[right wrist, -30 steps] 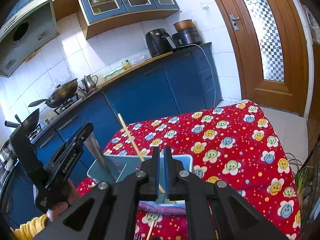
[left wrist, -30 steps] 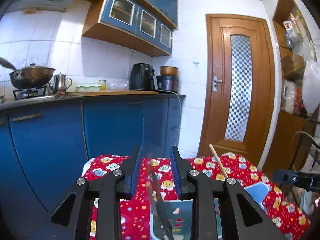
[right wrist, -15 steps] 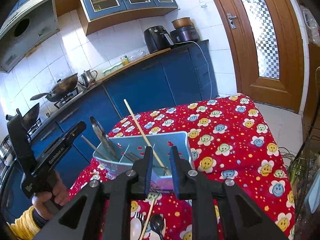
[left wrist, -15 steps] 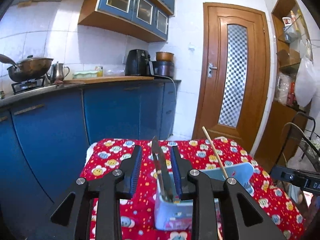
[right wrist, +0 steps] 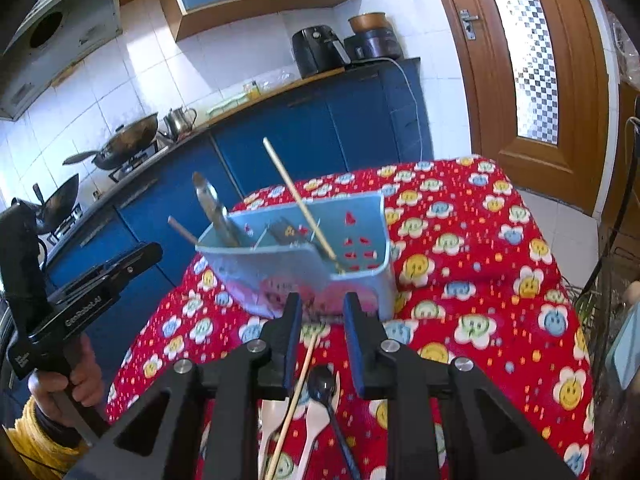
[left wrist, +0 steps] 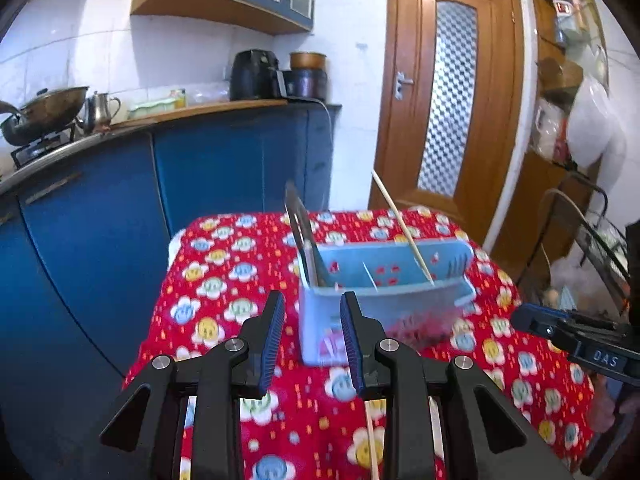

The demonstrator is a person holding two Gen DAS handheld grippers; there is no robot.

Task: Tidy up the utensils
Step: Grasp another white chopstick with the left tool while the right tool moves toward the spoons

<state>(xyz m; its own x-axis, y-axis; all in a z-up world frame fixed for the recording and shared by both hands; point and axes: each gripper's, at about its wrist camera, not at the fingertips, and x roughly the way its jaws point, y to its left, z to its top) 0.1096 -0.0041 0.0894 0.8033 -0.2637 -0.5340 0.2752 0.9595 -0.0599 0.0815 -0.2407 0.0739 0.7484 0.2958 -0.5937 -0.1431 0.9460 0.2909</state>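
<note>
The light-blue utensil caddy (right wrist: 296, 264) stands near the far edge of the bench (right wrist: 472, 264) — a knife (right wrist: 214, 214) and a wooden chopstick (right wrist: 298, 200) lean upright inside it. The right gripper (right wrist: 318, 334) has just been opening; its fingers hold nothing, above a loose chopstick (right wrist: 294, 396), black spoon (right wrist: 326, 386) and white forks (right wrist: 314, 424). The left gripper (left wrist: 312, 344) is released — empty too.

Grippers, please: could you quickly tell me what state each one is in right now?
Left gripper: open, jaws apart, nothing between them.
Right gripper: open, jaws have just been opening, holding nothing.
</note>
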